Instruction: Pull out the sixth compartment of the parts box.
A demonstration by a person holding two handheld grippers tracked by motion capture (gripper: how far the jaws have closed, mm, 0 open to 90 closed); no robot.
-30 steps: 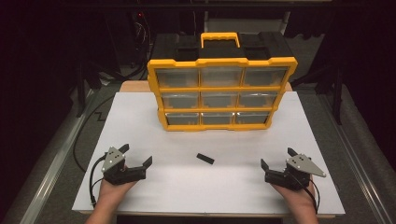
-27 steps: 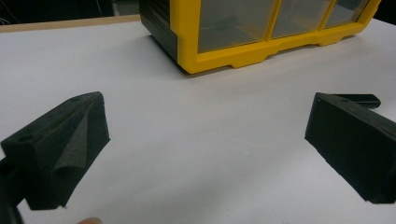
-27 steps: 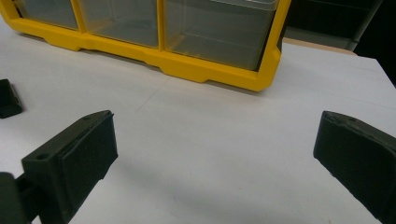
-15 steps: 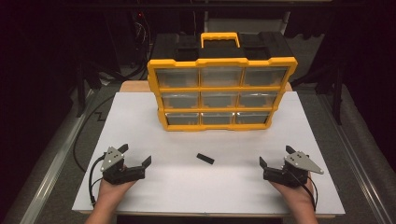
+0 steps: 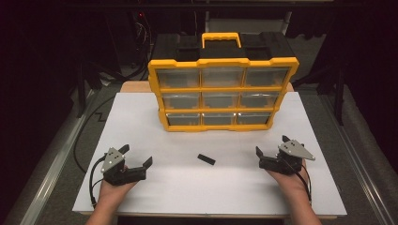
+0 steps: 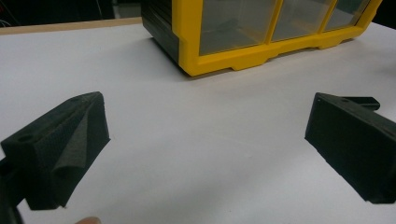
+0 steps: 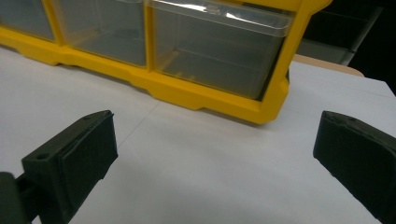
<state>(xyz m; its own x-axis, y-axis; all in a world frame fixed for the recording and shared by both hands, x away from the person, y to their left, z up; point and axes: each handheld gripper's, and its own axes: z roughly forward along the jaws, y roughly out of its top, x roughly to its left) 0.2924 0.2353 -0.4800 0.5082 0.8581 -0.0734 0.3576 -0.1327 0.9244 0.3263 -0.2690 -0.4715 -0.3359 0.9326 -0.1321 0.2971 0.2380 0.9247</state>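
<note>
Near edge of the worktop, left: left hand-held gripper [image 5: 136, 158], jaws spread wide, nothing between them, resting low over the white surface.
Near edge, right: right hand-held gripper [image 5: 270, 152], jaws likewise wide apart and empty, angled toward the middle.
Hands: left hand [image 5: 111, 190] and right hand [image 5: 292, 180] enter from the bottom edge, each gripping its tool.
Between the grippers: small black block [image 5: 206, 159], lying flat on the sheet, well apart from both.
Behind the block: yellow organiser case [image 5: 221, 93], upright, nine clear drawers in three rows, handle on top.
Support: white worktop [image 5: 187, 197], a wooden edge showing behind the case.
</note>
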